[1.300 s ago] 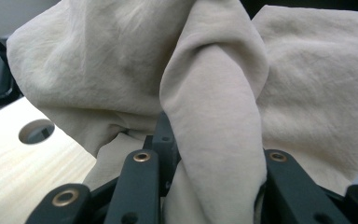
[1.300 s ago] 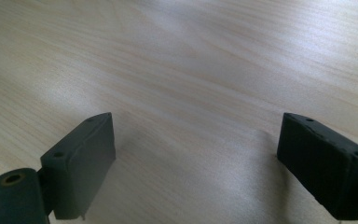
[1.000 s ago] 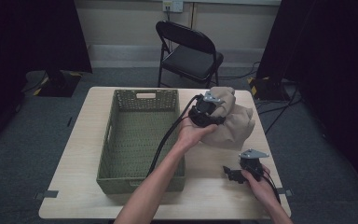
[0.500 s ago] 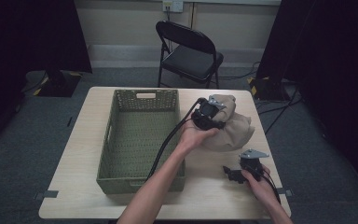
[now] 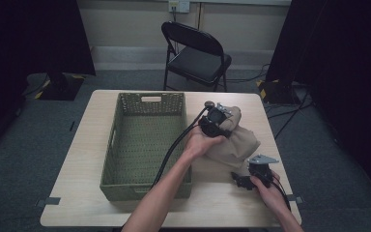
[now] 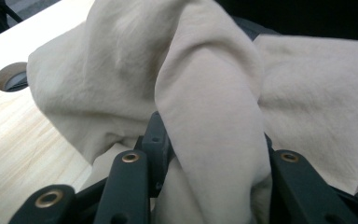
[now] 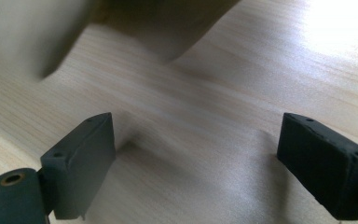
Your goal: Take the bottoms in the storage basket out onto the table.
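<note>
In the high view, a beige cloth point(image 5: 234, 140) is being held bunched on the table point(image 5: 92, 159), just right of the green basket point(image 5: 145, 140), by the left gripper point(image 5: 216, 120); the right gripper point(image 5: 246, 180) is being kept low near the table's front edge, apart from the cloth.

In the left gripper view, a fold of the cloth point(image 6: 205, 107) is being pinched between the closed-in jaws.

In the right gripper view, the jaws are being held wide apart over bare wood, with the cloth point(image 7: 51, 28) lying blurred beyond them.

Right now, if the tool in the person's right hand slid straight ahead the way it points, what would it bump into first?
Probably the beige cloth. The right tool is open over bare table, and the cloth's blurred edge lies ahead of its jaws; how far ahead is unclear.
</note>
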